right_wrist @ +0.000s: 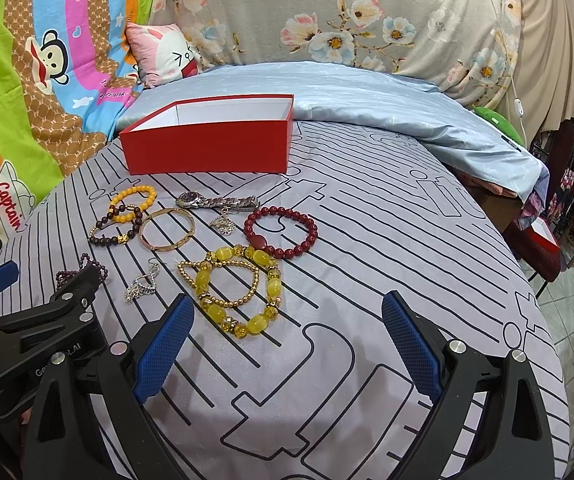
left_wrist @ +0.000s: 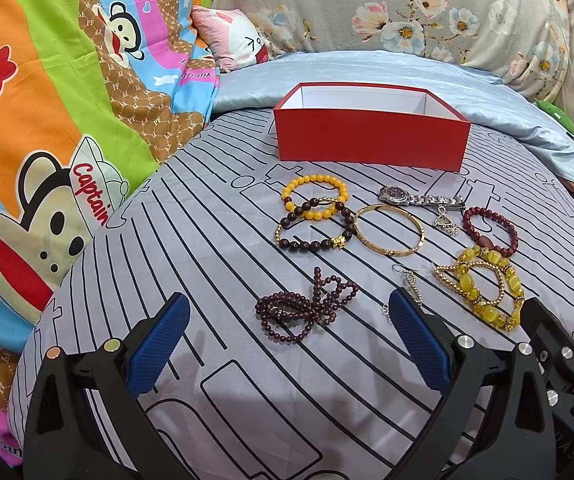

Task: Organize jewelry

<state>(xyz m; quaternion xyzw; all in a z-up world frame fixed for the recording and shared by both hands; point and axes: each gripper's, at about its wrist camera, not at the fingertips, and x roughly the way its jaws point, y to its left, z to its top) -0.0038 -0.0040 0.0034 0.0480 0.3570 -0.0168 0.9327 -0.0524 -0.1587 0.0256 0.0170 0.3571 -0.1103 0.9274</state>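
An open red box (left_wrist: pixel 371 138) (right_wrist: pixel 207 148) stands on the striped grey bed, and what I see of its white inside holds nothing. In front of it lie a yellow bead bracelet (left_wrist: pixel 314 196), a dark bead bracelet (left_wrist: pixel 313 230), a gold bangle (left_wrist: pixel 390 229) (right_wrist: pixel 167 229), a silver watch (left_wrist: pixel 419 198) (right_wrist: pixel 217 201), a red bead bracelet (left_wrist: pixel 490 231) (right_wrist: pixel 281 232), a yellow glass bracelet (left_wrist: pixel 487 288) (right_wrist: pixel 239 292), a purple bead strand (left_wrist: pixel 305 306) and silver earrings (right_wrist: pixel 143 284). My left gripper (left_wrist: pixel 287 320) is open just short of the purple strand. My right gripper (right_wrist: pixel 287 320) is open beside the yellow glass bracelet.
A cartoon monkey quilt (left_wrist: pixel 47 140) is piled at the left. A floral duvet (left_wrist: pixel 407 12) and a pale blue cover (right_wrist: pixel 367 92) lie behind the box. The bed drops off at the right, where a red box lid (right_wrist: pixel 539 248) sits lower down.
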